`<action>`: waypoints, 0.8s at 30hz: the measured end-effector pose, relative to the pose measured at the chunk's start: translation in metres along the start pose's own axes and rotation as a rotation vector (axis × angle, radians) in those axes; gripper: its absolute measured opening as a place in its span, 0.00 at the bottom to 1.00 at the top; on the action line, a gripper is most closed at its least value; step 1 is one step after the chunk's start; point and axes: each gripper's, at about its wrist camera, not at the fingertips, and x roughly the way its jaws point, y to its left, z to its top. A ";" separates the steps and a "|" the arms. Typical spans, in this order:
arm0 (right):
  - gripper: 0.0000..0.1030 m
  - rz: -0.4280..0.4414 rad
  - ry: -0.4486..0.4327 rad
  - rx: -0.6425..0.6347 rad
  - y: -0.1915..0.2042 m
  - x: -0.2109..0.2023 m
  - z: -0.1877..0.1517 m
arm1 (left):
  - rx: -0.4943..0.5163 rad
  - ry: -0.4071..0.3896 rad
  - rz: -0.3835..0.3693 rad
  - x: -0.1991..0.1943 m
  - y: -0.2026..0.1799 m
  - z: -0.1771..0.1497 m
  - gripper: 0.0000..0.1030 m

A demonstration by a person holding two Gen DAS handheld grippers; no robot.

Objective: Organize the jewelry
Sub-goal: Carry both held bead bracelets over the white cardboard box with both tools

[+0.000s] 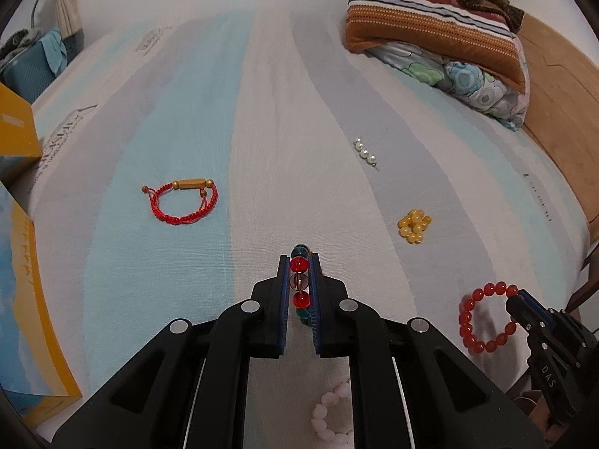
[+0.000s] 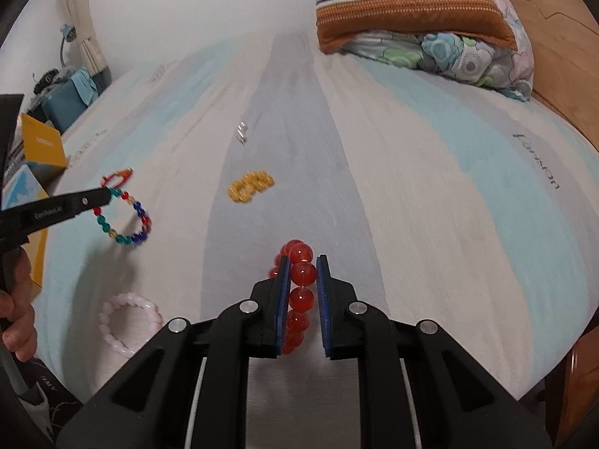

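Holding one bracelet in each gripper, we have both lifted a little above the bed [image 1: 262, 112], judging by the shadows under them. Our left gripper [image 1: 299, 262] is clenched on the multicoloured bead bracelet [image 2: 125, 220], pinching a few beads at the rim so the loop hangs free below. Our right gripper [image 2: 302, 262] is clamped the same way on the red bead bracelet [image 1: 486, 321], likely so both can be carried off together.

Still lying on the striped sheet are a red cord bracelet [image 1: 181, 202] to the left, a pink bead bracelet [image 2: 129, 323] nearest us, a yellow bead cluster [image 1: 413, 224] and a short row of pearls [image 1: 365, 153] farther off. A yellow box [image 1: 15, 127] sits at the left edge, perhaps where the jewellery belongs. Pillows [image 1: 434, 30] are piled at the far corner, well apart. Nothing blocks the way to the box.
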 end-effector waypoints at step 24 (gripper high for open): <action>0.13 0.016 -0.005 0.068 0.007 -0.013 0.016 | 0.002 -0.016 0.022 -0.036 0.004 0.008 0.09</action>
